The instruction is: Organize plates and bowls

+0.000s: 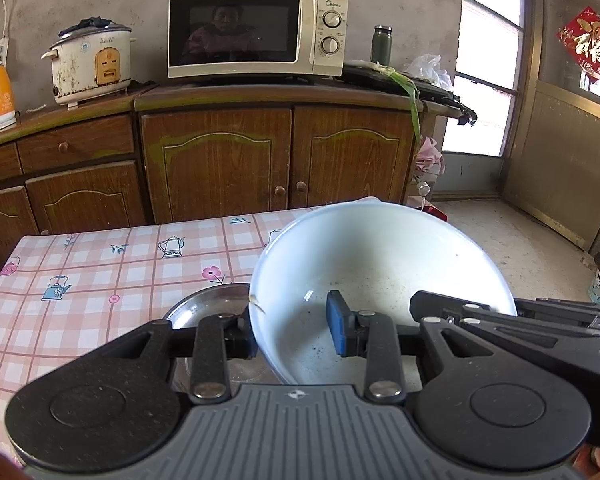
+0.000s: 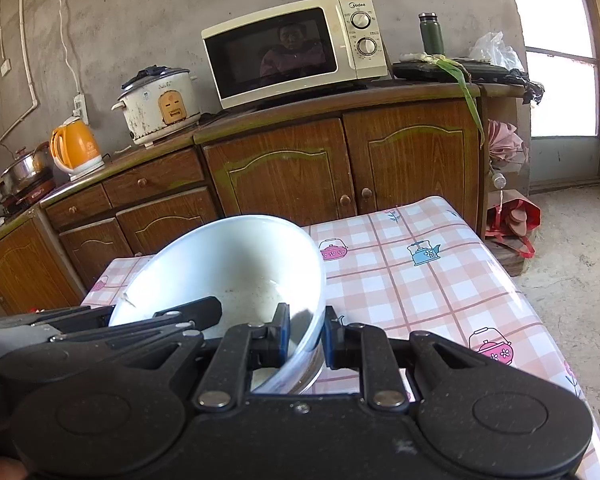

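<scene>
A: White bowl (image 1: 384, 276)? 
B: Big, glossy, empty, w/ dark specks inside and a small chip on the rim at 9 o'clock in left view. Tilted, off the table, mouth facing the cams. 
A: Anything else? 
B: Steel plate (image 1: 208, 306), shiny, flat on the checked cloth, at 8 o'clock of the bowl, partly under it. Right view: bowl (image 2: 236, 264) left of centre.

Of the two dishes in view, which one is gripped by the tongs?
The large white bowl, tilted, with both tongs clamped on its rim from opposite sides. The shiny metal dish lies on the checked tablecloth beneath it, ungripped.
</scene>
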`<action>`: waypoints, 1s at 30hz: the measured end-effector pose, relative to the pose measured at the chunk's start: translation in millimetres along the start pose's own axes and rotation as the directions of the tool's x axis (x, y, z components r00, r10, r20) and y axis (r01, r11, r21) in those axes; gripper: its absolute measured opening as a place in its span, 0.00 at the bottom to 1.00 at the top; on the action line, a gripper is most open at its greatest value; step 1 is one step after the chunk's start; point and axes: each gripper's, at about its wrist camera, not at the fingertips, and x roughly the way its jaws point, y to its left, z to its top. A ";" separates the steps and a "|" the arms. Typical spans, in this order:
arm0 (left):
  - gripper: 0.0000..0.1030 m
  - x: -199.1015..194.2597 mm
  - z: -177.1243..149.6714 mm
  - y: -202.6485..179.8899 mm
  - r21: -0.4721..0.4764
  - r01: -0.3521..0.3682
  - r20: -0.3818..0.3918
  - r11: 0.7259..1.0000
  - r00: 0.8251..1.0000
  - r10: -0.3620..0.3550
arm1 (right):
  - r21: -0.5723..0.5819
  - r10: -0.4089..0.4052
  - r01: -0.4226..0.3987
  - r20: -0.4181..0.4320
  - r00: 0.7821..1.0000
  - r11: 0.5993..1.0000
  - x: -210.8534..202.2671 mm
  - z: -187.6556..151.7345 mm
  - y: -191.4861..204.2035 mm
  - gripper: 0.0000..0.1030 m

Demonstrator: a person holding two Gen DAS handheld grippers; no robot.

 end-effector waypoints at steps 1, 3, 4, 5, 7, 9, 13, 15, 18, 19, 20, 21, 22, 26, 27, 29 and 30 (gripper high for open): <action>0.32 -1.3 -1.4 -0.3 0.004 -0.001 0.002 1.000 1.000 0.001 | 0.001 0.000 0.000 0.000 1.000 1.000 -1.2 -1.1 0.2 0.21; 0.32 -2.7 -2.8 -0.6 0.007 -0.002 0.003 1.000 1.000 0.002 | 0.001 0.000 0.000 0.000 1.000 1.000 -1.5 -1.3 0.1 0.21; 0.32 -3.4 -3.7 -0.4 0.006 -0.002 0.003 1.000 1.000 0.002 | 0.000 0.000 0.000 0.000 1.000 1.000 -2.4 -2.4 0.1 0.21; 0.32 -4.2 -4.5 0.2 0.005 -0.001 0.004 1.000 1.000 0.001 | -0.002 0.000 0.000 0.000 1.000 1.000 -2.4 -2.4 0.1 0.21; 0.32 -5.7 -5.5 0.6 0.002 -0.001 0.006 1.000 1.000 0.001 | -0.004 -0.001 0.001 0.001 1.000 1.000 -4.9 -5.0 0.4 0.21; 0.32 -7.6 -7.3 0.6 0.006 -0.003 0.010 1.000 1.000 0.003 | -0.005 0.000 0.000 0.002 1.000 1.000 -5.8 -5.6 0.3 0.21; 0.32 -9.2 -8.3 0.9 0.003 -0.003 0.007 1.000 1.000 0.003 | -0.008 0.000 0.000 0.001 1.000 1.000 -8.2 -8.2 1.9 0.22; 0.32 -11.2 -9.7 1.0 0.004 -0.005 0.009 1.000 1.000 0.005 | -0.009 0.002 -0.002 0.001 1.000 1.000 -10.0 -10.1 1.9 0.22; 0.32 -14.6 -11.9 1.0 0.010 -0.009 0.014 1.000 1.000 0.009 | -0.007 0.007 -0.007 0.003 1.000 1.000 -11.1 -11.7 3.7 0.22; 0.32 -15.3 -12.4 1.5 0.009 -0.009 0.016 1.000 1.000 0.009 | -0.010 0.007 -0.007 0.005 1.000 1.000 -12.0 -12.8 4.3 0.22; 0.32 -15.3 -12.2 2.0 0.006 -0.008 0.017 1.000 1.000 0.008 | -0.014 0.007 -0.007 0.007 1.000 1.000 -12.4 -12.9 6.1 0.22; 0.32 -15.7 -12.8 1.6 0.006 -0.008 0.017 1.000 1.000 0.008 | -0.014 0.007 -0.007 0.007 1.000 1.000 -13.1 -13.8 6.2 0.22; 0.32 -15.7 -13.3 0.8 0.008 -0.008 0.018 1.000 1.000 0.007 | -0.014 0.007 -0.007 0.007 1.000 1.000 -13.2 -14.1 6.5 0.22; 0.32 -15.9 -15.4 -0.5 0.014 0.002 0.018 1.000 1.000 -0.002 | -0.013 0.002 -0.002 0.007 1.000 1.000 -15.4 -16.2 5.7 0.22; 0.32 -16.3 -15.9 -0.5 0.015 0.003 0.019 1.000 1.000 -0.004 | -0.013 0.000 0.000 0.008 1.000 1.000 -16.2 -17.1 5.9 0.22; 0.32 -17.0 -16.6 -0.7 0.016 0.005 0.018 1.000 1.000 -0.005 | -0.015 -0.002 0.002 0.009 1.000 1.000 -18.5 -19.3 6.1 0.22; 0.32 -17.4 -16.9 -0.7 0.016 0.005 0.018 1.000 1.000 -0.006 | -0.015 -0.002 0.002 0.009 1.000 1.000 -19.1 -20.0 6.8 0.22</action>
